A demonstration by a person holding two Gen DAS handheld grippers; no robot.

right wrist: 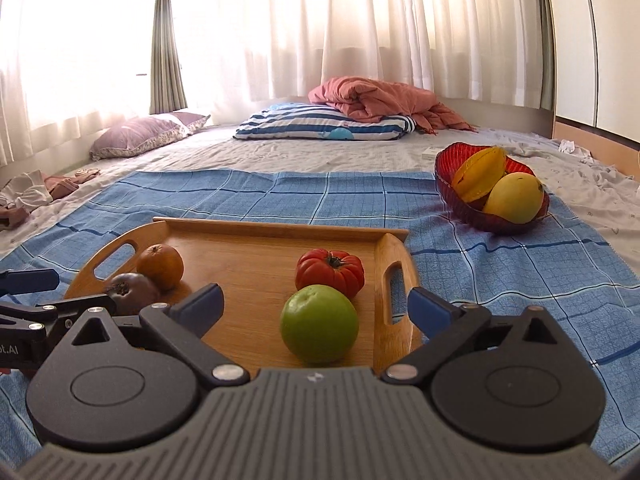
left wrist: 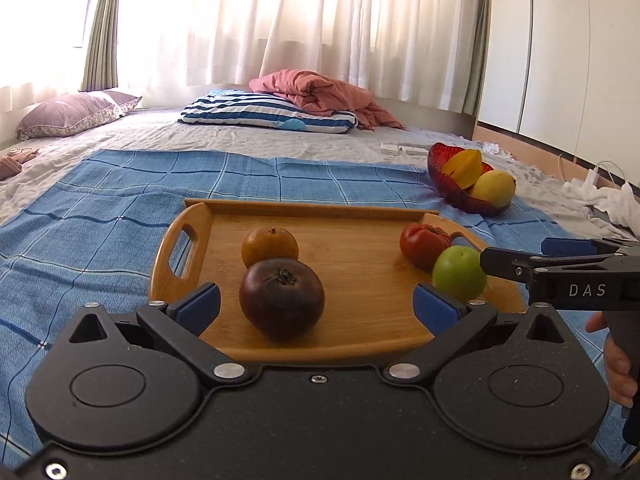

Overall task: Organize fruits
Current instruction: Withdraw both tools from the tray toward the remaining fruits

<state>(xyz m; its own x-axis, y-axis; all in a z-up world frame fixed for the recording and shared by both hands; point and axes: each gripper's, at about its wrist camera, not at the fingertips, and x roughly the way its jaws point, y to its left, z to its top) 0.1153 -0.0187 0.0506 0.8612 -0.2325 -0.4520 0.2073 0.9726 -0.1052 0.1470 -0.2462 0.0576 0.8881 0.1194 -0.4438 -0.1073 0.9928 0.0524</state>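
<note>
A wooden tray (left wrist: 360, 216) (right wrist: 256, 264) lies on a blue checked cloth. On it sit a dark purple tomato (left wrist: 282, 298) (right wrist: 134, 294), an orange (left wrist: 270, 246) (right wrist: 161, 266), a red ribbed tomato (left wrist: 424, 244) (right wrist: 330, 272) and a green apple (left wrist: 460, 278) (right wrist: 319, 323). My left gripper (left wrist: 316, 304) stands open, its blue pads on either side of the purple tomato and clear of it. My right gripper (right wrist: 316, 306) is open too, the apple lying between its pads untouched. A red bowl (left wrist: 440, 172) (right wrist: 448, 188) further right holds a yellow mango (left wrist: 494, 188) (right wrist: 516, 198) and a starfruit (left wrist: 464, 166) (right wrist: 478, 174).
The blue cloth (left wrist: 100, 208) (right wrist: 500, 272) covers a bed. Pillows (left wrist: 272, 114) (right wrist: 324, 124) and a pink blanket (left wrist: 320, 94) lie at the far end under curtains. Loose white cloth and cables (left wrist: 600, 192) lie at the right edge. A hand (left wrist: 618, 364) holds the right gripper's handle.
</note>
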